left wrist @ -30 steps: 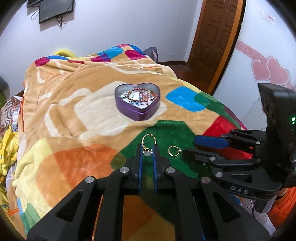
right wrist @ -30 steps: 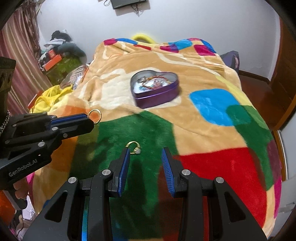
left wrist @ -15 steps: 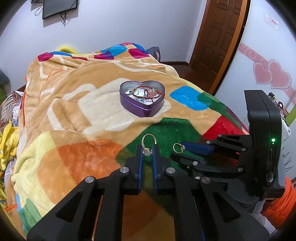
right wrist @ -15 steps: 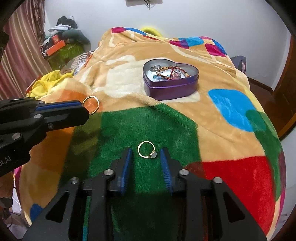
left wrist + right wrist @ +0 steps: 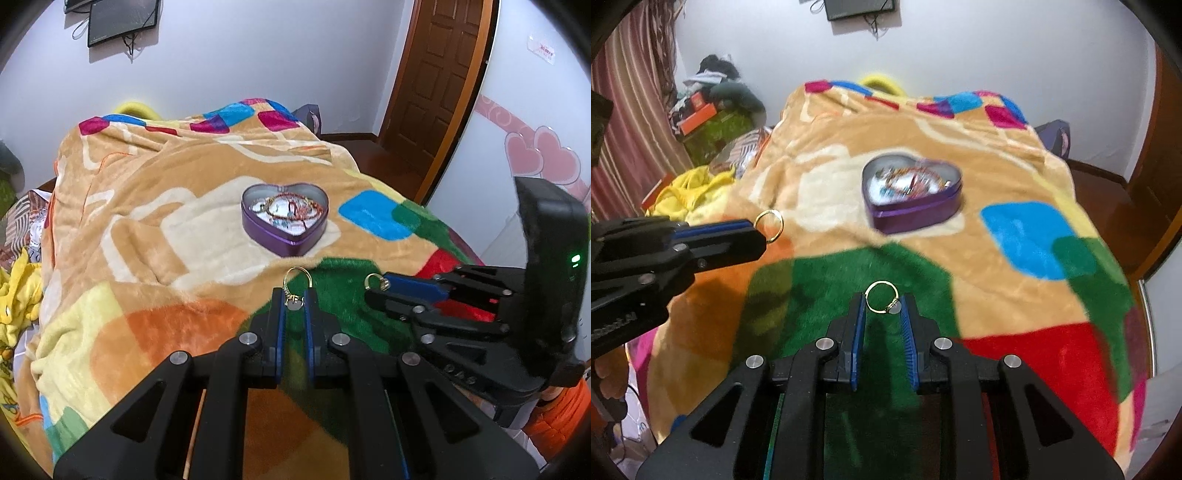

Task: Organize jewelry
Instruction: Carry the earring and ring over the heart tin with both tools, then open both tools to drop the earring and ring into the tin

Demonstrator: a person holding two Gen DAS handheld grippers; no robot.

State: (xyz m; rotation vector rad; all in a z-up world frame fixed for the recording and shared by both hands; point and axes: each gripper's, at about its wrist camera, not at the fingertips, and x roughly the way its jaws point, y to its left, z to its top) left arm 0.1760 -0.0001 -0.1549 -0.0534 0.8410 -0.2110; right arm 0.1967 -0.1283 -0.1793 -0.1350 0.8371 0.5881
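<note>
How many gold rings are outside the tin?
2: one ring pinched in the left gripper, one ring between the right gripper's fingers. The tin may hold more among its tangled jewelry.

Your left gripper (image 5: 294, 301) is held level, its jaws drawn close together and pinching a gold ring (image 5: 297, 282) by its lower part, so the loop stands up above the blue pads (image 5: 281, 321). Relative to that ring, your right gripper (image 5: 882, 306) sits just off to the right at about the same height, turned partly inward. Its jaws are also narrowed and clamp a second gold ring (image 5: 882, 296) between the fingertips. From the right wrist camera, your left gripper shows side-on, well to the left of the second ring. Both tools are held near each other without touching.
</note>
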